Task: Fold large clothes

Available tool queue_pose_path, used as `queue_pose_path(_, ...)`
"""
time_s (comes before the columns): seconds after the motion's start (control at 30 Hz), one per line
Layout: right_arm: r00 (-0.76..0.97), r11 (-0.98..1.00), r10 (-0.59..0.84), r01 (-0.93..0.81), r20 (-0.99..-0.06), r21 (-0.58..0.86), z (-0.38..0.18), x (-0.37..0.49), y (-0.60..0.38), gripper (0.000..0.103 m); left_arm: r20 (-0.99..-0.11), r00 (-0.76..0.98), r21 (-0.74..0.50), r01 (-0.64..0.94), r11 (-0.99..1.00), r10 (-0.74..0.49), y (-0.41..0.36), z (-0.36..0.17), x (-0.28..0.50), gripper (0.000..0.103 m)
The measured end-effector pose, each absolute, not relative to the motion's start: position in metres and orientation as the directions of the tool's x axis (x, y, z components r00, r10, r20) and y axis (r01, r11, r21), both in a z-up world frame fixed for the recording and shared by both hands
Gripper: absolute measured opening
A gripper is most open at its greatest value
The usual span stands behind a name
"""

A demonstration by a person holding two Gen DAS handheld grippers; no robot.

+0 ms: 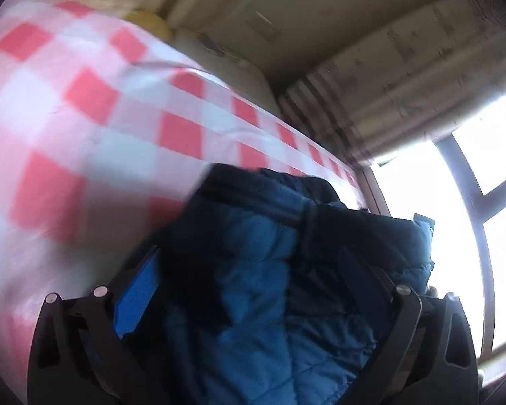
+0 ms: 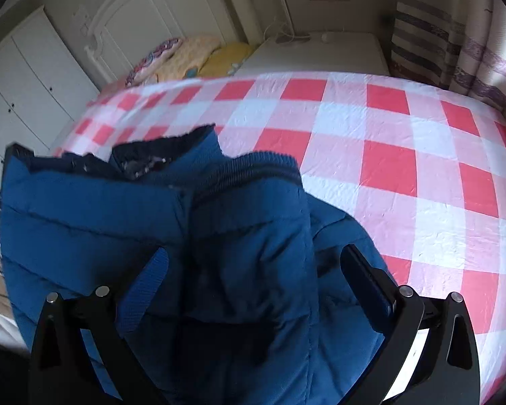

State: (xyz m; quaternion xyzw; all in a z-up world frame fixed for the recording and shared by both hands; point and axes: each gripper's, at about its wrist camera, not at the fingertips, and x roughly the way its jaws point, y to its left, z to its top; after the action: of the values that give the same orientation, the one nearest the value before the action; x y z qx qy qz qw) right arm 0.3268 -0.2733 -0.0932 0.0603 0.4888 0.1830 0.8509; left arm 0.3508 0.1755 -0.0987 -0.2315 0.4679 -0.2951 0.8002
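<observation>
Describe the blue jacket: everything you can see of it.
The blue puffer jacket is quilted in stitched, padded bands of slick-looking fabric, with a dark navy ribbed collar and a zip running down its front. It lies bunched and partly folded on the red-and-white checked bedsheet, collar towards the headboard. It fills the space between the wide-apart fingers of the right gripper and the left gripper; whether either one's pads press it is unclear.
</observation>
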Motion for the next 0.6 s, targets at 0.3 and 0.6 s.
queue_pose_path(0.3, 0.567, 0.941, 0.333, -0.25, -0.753, 0.227, -0.073, 0.307, -0.277, 0.014, -0.632, 0.507, -0.498, 0.314, 0.808, -0.586, 0.15, -0.081, 0.326, 0.008)
queue_pose_path(0.6, 0.764, 0.947, 0.318, -0.229, -0.561, 0.226, 0.009, 0.263, -0.307, 0.009, -0.481, 0.661, -0.492, 0.341, 0.801, -0.576, 0.201, -0.001, 0.265, 0.008)
